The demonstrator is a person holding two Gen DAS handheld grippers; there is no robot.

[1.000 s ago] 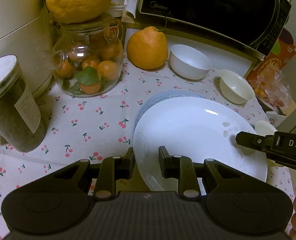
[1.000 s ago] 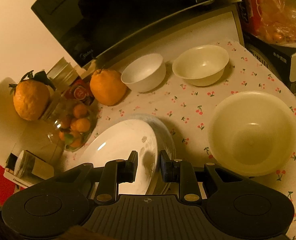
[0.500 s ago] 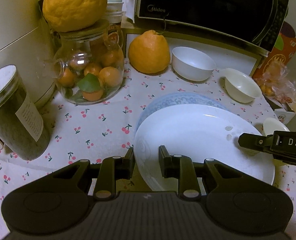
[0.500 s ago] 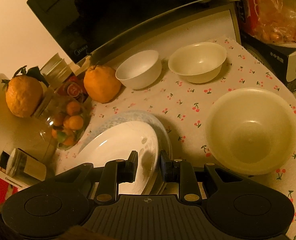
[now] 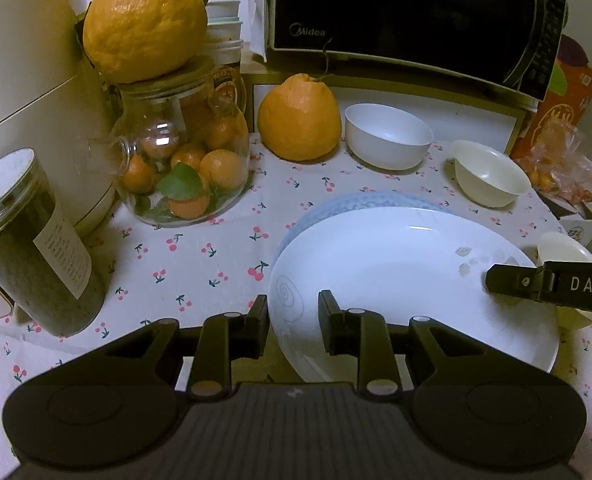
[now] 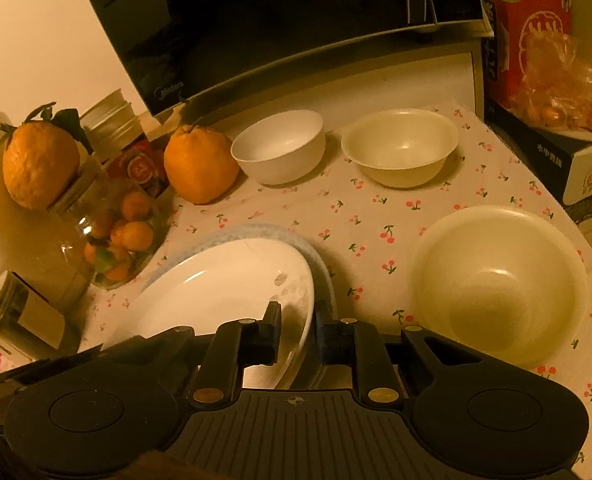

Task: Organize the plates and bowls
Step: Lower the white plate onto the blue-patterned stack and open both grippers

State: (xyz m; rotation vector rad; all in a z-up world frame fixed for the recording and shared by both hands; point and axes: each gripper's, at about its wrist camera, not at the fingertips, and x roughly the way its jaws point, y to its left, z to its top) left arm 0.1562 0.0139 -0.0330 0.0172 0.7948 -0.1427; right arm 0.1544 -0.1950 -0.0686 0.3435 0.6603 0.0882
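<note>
A white plate (image 5: 396, 272) lies tilted over a blue-patterned plate (image 5: 376, 200) on the cherry-print cloth. My left gripper (image 5: 293, 316) is shut on the white plate's left rim. In the right wrist view, my right gripper (image 6: 298, 320) straddles the opposite rim of the white plate (image 6: 215, 292), its jaws closing onto it. One of the right gripper's fingers (image 5: 512, 280) reaches in over the plate. Beyond it stand a white bowl (image 6: 279, 146) and a cream bowl (image 6: 400, 148). A large cream bowl (image 6: 500, 284) sits to the right.
A black microwave (image 5: 408, 12) fills the back. An orange citrus (image 5: 300, 116) sits beside a glass jar of small oranges (image 5: 179, 164) topped by a big citrus. A dark canister (image 5: 35, 240) stands at the left, and boxes (image 6: 576, 152) line the right edge.
The right gripper's jaws have drawn closer together over the white plate's rim. Both views have tipped and rolled slightly. The left gripper keeps its hold.
</note>
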